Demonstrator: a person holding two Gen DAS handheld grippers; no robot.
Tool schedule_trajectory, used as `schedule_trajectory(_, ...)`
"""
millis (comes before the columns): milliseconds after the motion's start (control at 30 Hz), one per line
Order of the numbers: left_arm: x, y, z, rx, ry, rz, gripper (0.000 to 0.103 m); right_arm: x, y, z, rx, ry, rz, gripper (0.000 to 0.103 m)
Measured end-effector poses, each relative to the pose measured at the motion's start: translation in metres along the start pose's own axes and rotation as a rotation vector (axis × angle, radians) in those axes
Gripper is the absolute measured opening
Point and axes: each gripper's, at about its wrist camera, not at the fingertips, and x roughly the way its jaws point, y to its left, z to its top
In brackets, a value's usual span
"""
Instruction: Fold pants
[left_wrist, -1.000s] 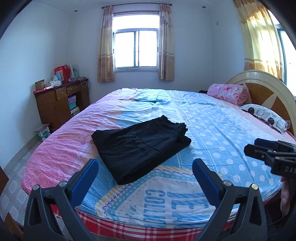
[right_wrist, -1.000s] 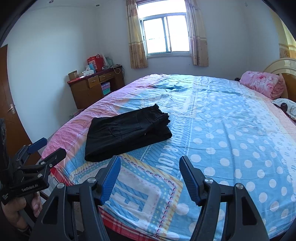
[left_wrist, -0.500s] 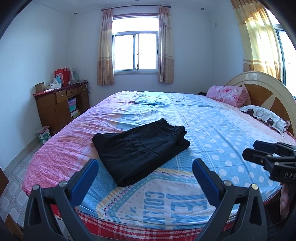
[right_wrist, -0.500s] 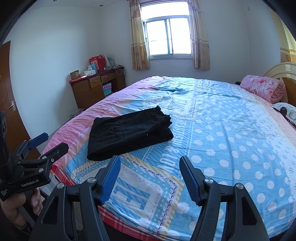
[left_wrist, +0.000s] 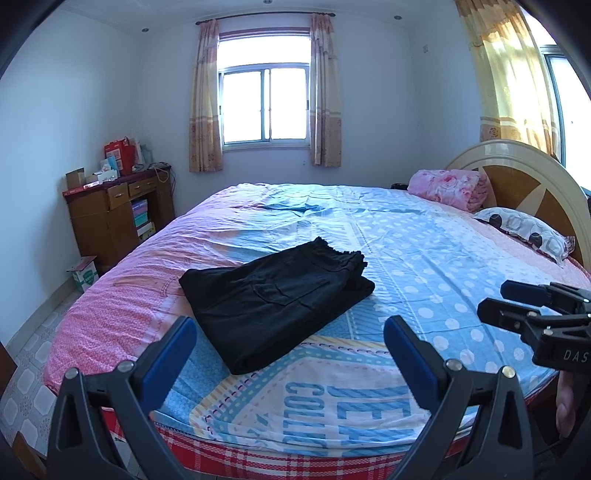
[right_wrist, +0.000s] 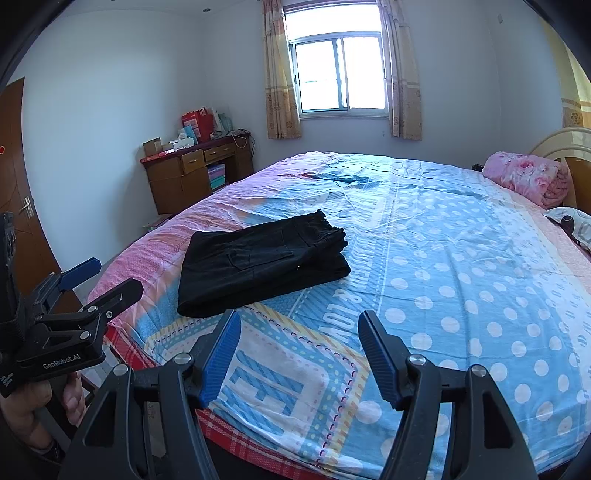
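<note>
Black pants (left_wrist: 275, 299) lie folded into a flat rectangle on the near left part of the bed (left_wrist: 424, 258), waistband toward the far side; they also show in the right wrist view (right_wrist: 258, 262). My left gripper (left_wrist: 290, 347) is open and empty, held back from the bed's near edge, apart from the pants. My right gripper (right_wrist: 297, 339) is open and empty, also off the near edge. Each gripper shows in the other's view: the right one (left_wrist: 517, 302) and the left one (right_wrist: 107, 277).
A pink rolled quilt (left_wrist: 448, 188) and a patterned pillow (left_wrist: 524, 229) lie by the headboard (left_wrist: 524, 181) on the right. A wooden desk (left_wrist: 114, 214) with boxes stands at the left wall. A small carton (left_wrist: 85, 273) sits on the floor. A door (right_wrist: 22, 206) is at the left.
Both grippers have drawn back and risen slightly from the bed; the pants look a little farther and lower in both views. The pants have not moved.
</note>
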Motion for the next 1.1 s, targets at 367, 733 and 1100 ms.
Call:
schedule_trajectory(367,-0.006,-0.002,0.005,0.012,-0.010,0.018,0.103,-0.006,0.004,0.001,-0.009,-0.023,-0.008,0.068)
schedule_trajectory(733,-0.006,0.005,0.008,-0.009,-0.010,0.041,0.103,-0.005,0.009,0.000,-0.036,-0.025,-0.013,0.068)
schedule_trajectory(1100,-0.008,0.000,0.005,0.022,-0.027,0.022,0.103,-0.003,0.015,-0.004,-0.044,-0.019,-0.008,0.068)
